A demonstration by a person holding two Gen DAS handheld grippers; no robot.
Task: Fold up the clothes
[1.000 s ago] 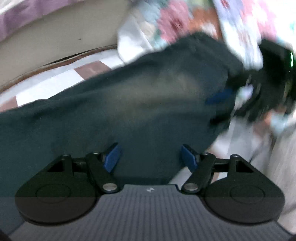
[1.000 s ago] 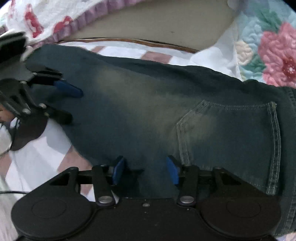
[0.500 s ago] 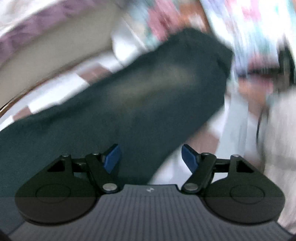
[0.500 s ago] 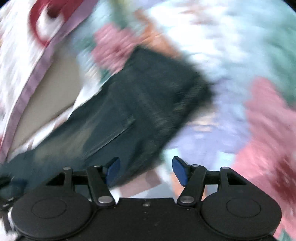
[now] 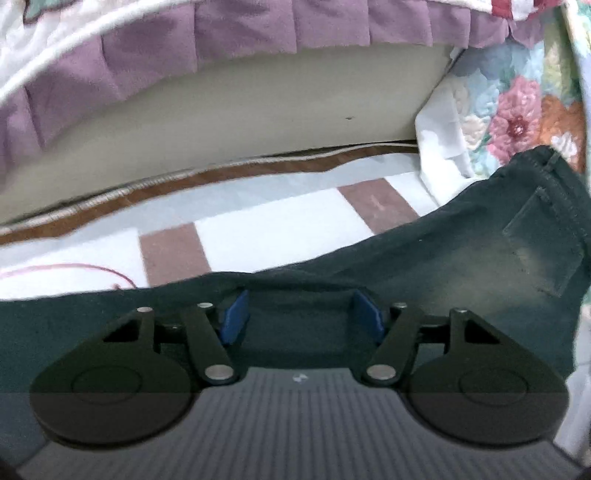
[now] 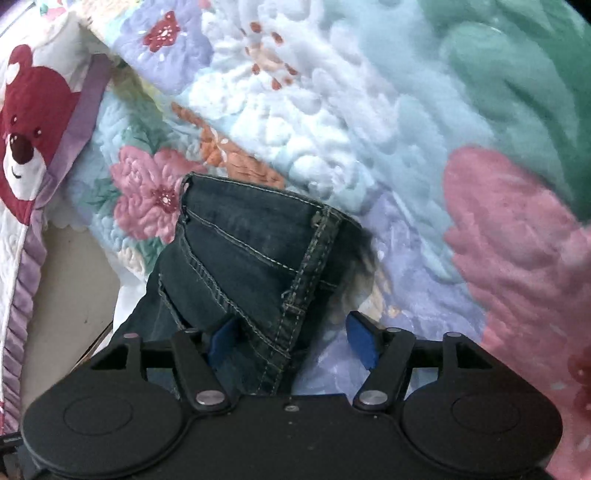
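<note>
Left gripper [image 5: 302,317] stood wide, its two blue pads [image 5: 236,320] spread well apart and gripping nothing, with the far edge of the dark jeans [image 5: 424,273] rising as a low fold between and just past them. In the left wrist view there was one pair of jeans, running from the lower left up to the right, where one back pocket [image 5: 543,243] and the waistband showed against the floral quilt [image 5: 517,122]. Beyond the denim edge lay a checked sheet [image 5: 266,225] of white and brown squares, bare up to the bed's piped border, then a plain beige panel [image 5: 258,110] under a purple frill [image 5: 240,33]. In the right wrist view the right gripper [image 6: 291,341] was likewise wide, closed on nothing; the stitched waistband end of the jeans lay over its left pad [image 6: 221,341] and into the gap, while the right pad sat clear over the quilt. The quilt filled the view ahead and to the right. One bear-print cover [image 6: 26,140] with a purple border lay at the left.
</note>
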